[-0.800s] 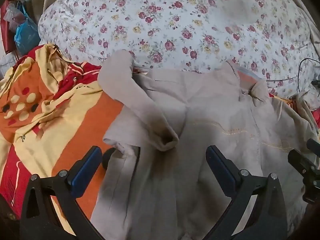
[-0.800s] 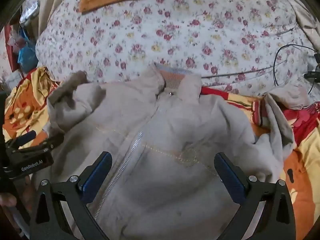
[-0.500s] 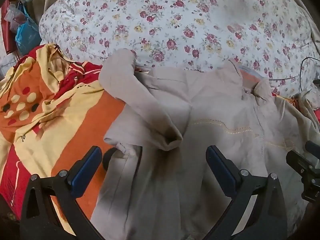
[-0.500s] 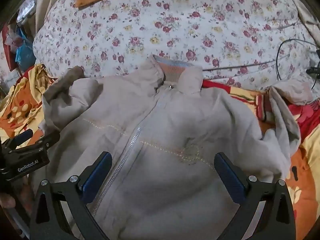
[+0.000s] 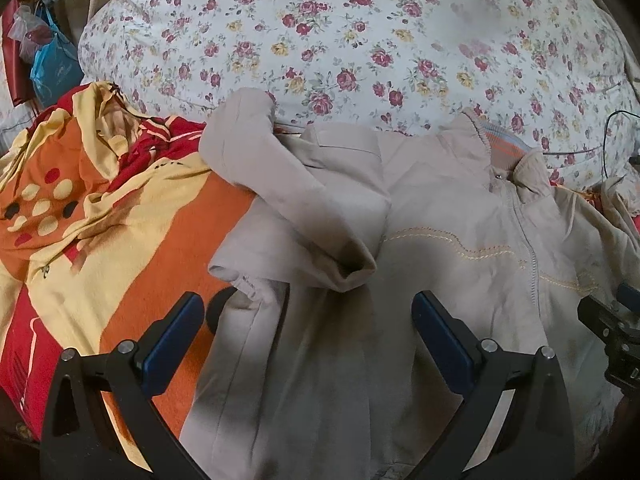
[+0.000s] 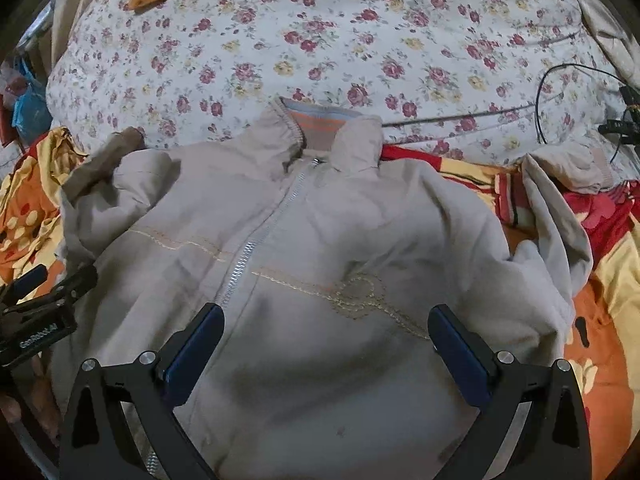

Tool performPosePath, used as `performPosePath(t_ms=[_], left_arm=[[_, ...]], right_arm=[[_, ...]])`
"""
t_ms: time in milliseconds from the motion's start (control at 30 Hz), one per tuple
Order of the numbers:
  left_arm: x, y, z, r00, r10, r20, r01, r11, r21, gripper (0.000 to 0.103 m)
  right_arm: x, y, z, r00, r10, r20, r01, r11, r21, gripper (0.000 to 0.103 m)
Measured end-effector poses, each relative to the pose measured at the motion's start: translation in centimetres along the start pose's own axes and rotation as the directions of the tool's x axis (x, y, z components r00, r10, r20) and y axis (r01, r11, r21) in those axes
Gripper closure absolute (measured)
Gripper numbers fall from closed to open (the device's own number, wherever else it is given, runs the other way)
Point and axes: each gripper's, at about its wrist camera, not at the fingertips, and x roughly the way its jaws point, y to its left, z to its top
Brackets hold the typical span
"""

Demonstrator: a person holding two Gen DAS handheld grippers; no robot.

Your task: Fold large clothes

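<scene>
A beige zip-up jacket (image 6: 320, 248) lies front side up on the bed, collar toward the far side; it also shows in the left wrist view (image 5: 440, 216). Its left sleeve (image 5: 288, 200) is folded over the chest, cuff (image 5: 352, 276) near the middle. Its right sleeve (image 6: 560, 232) lies crumpled at the right. My left gripper (image 5: 308, 332) is open and empty above the jacket's left side. My right gripper (image 6: 326, 340) is open and empty above the lower chest. Each gripper shows at the edge of the other's view.
An orange, yellow and red blanket (image 5: 100, 216) lies under the jacket. A white floral quilt (image 6: 320, 40) covers the far side. A black cable (image 6: 552, 76) lies at the far right. Bags (image 5: 52, 64) hang at the far left.
Both grippers have drifted slightly over the jacket, staying open. The jacket has not moved.
</scene>
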Motion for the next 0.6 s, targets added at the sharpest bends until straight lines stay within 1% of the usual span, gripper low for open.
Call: performPosePath(t_ms=[33, 67, 133, 267, 367, 600], left_arm=[[-0.02, -0.04, -0.01, 1.000, 0.000, 0.002, 0.000, 1.000, 0.001, 0.000], [-0.03, -0.02, 0.02, 1.000, 0.000, 0.003, 0.000, 1.000, 0.001, 0.000], [-0.08, -0.09, 0.00, 1.000, 0.002, 0.007, -0.002, 1.000, 0.005, 0.000], [-0.10, -0.09, -0.04, 1.000, 0.002, 0.009, -0.002, 1.000, 0.008, 0.000], [-0.12, -0.02, -0.11, 1.000, 0.002, 0.009, -0.002, 1.000, 0.006, 0.000], [-0.15, 0.12, -0.30, 1.000, 0.006, 0.012, -0.006, 1.000, 0.006, 0.000]], right_arm=[[0.09, -0.06, 0.00, 1.000, -0.004, -0.002, 0.004, 1.000, -0.007, 0.001], [0.21, -0.04, 0.17, 1.000, -0.013, 0.004, 0.013, 0.999, -0.038, 0.001], [0.30, -0.18, 0.16, 1.000, -0.016, -0.004, 0.015, 0.999, -0.040, 0.001], [0.44, 0.10, -0.05, 0.999, -0.042, -0.034, 0.039, 0.996, -0.079, 0.001], [0.46, 0.43, -0.06, 0.999, -0.037, -0.040, 0.034, 0.996, -0.080, 0.001], [0.41, 0.24, -0.11, 1.000, -0.016, -0.021, 0.015, 0.999, -0.050, 0.001]])
